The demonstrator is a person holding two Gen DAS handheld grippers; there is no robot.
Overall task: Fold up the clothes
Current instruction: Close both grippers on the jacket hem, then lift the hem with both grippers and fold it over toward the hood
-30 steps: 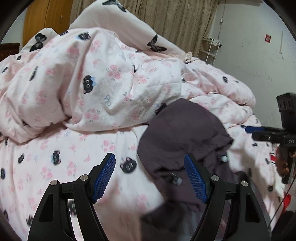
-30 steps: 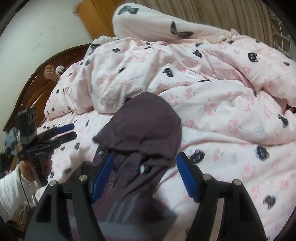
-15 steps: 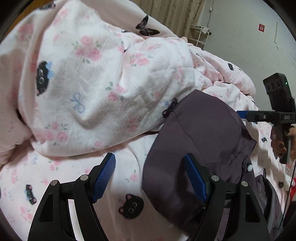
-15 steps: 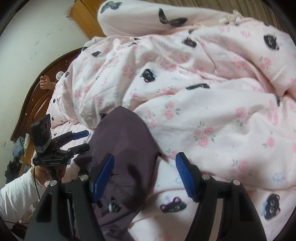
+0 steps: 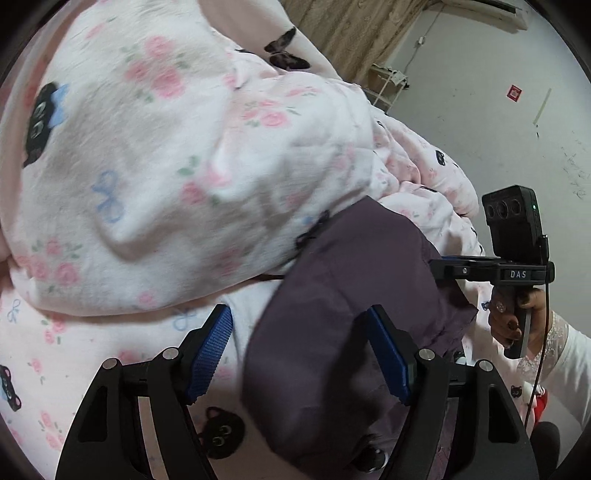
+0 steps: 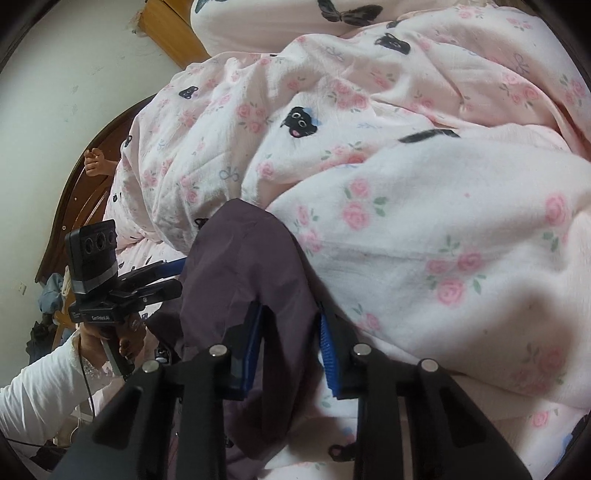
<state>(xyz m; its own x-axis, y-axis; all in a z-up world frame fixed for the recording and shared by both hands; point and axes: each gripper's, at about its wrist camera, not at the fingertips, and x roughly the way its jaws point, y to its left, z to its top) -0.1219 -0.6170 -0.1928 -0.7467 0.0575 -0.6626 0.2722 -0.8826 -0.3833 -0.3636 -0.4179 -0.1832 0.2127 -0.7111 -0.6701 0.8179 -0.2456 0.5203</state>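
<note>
A dark purple hooded garment [image 5: 354,295] lies on the pink bed, its hood against the rumpled duvet. My left gripper [image 5: 301,354] is open, its right pad over the hood's near edge. In the right wrist view the same garment [image 6: 240,266] sits between the pads of my right gripper [image 6: 290,343], whose jaws have narrowed around a fold of the hood. The right gripper also shows in the left wrist view [image 5: 480,269], at the hood's far side. The left gripper shows in the right wrist view [image 6: 162,277], left of the hood.
A bulky pink floral duvet with black cat faces [image 5: 177,155] rises right behind the garment, also in the right wrist view [image 6: 424,192]. A wooden headboard [image 6: 74,199] is at left. A white wall [image 5: 509,122] and curtain [image 5: 343,33] are behind.
Both grippers have moved forward and closer to the hood and duvet. The right gripper's jaws have narrowed from wide open onto the hood fabric. The left gripper stays open.
</note>
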